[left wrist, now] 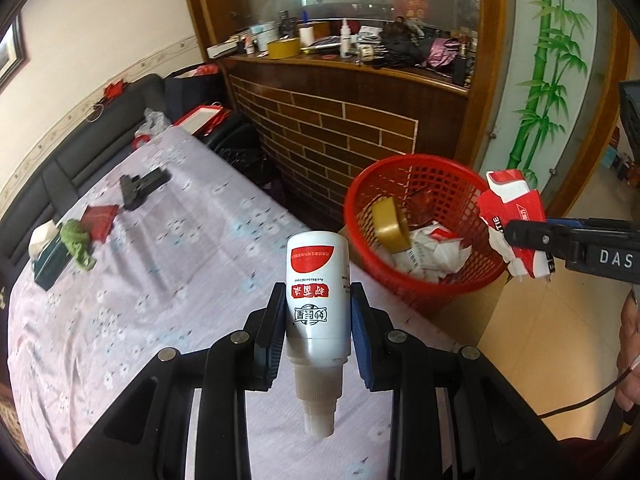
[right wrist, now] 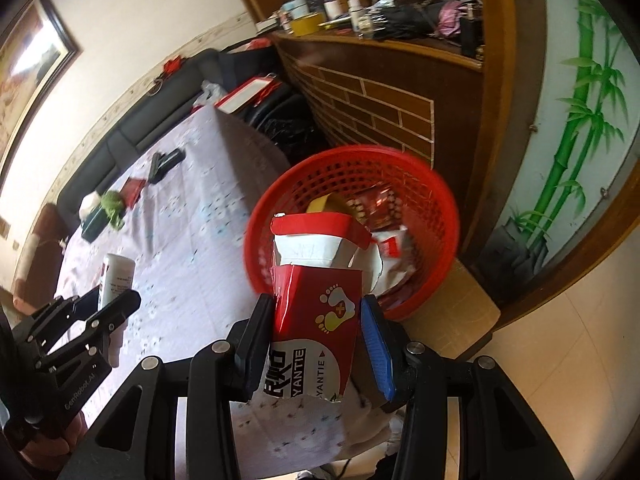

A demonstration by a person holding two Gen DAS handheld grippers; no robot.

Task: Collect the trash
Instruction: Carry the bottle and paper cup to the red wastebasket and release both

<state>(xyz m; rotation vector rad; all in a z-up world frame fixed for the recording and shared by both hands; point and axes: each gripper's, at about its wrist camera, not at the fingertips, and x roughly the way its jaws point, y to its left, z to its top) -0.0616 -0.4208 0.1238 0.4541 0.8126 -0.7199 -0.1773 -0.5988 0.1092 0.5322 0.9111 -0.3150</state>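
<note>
The table [left wrist: 120, 320] under its pale flowered cloth fills the space below and left of both my grippers, and the red mesh basket [left wrist: 360, 184] stands off its far right edge, ahead and right of my left gripper [left wrist: 318, 320], directly ahead of and below my right gripper [right wrist: 318, 332]. The basket already has crumpled white wrappers [left wrist: 432, 254] and a yellow tape roll [left wrist: 390, 224] in it, so there is room but not a deep well.

My right gripper is partly closed, its pads pressing the sides of a torn red and white carton [right wrist: 316, 300], whose upper flap hangs open toward the basket. From the left wrist view that carton [left wrist: 514, 216] sits just at the basket's near right rim. I judge this one goes first: I want to carry it past the rim before easing the jaws apart, because the loose flap could catch on the mesh edge and tip the carton out onto the floor.

My left gripper is closed narrower, clamped on a white spray bottle [left wrist: 318, 292] with a red label, held nozzle toward me and base toward the basket. It is over the table edge, short of the rim. I would bring it above the basket's middle and release low, since a round bottle dropped near the rim may roll off the paper heap.

Further left of my left gripper, a green rag [left wrist: 78, 244], a red packet [left wrist: 100, 220] and a black clip-like object [left wrist: 140, 188] lie on the cloth.
</note>
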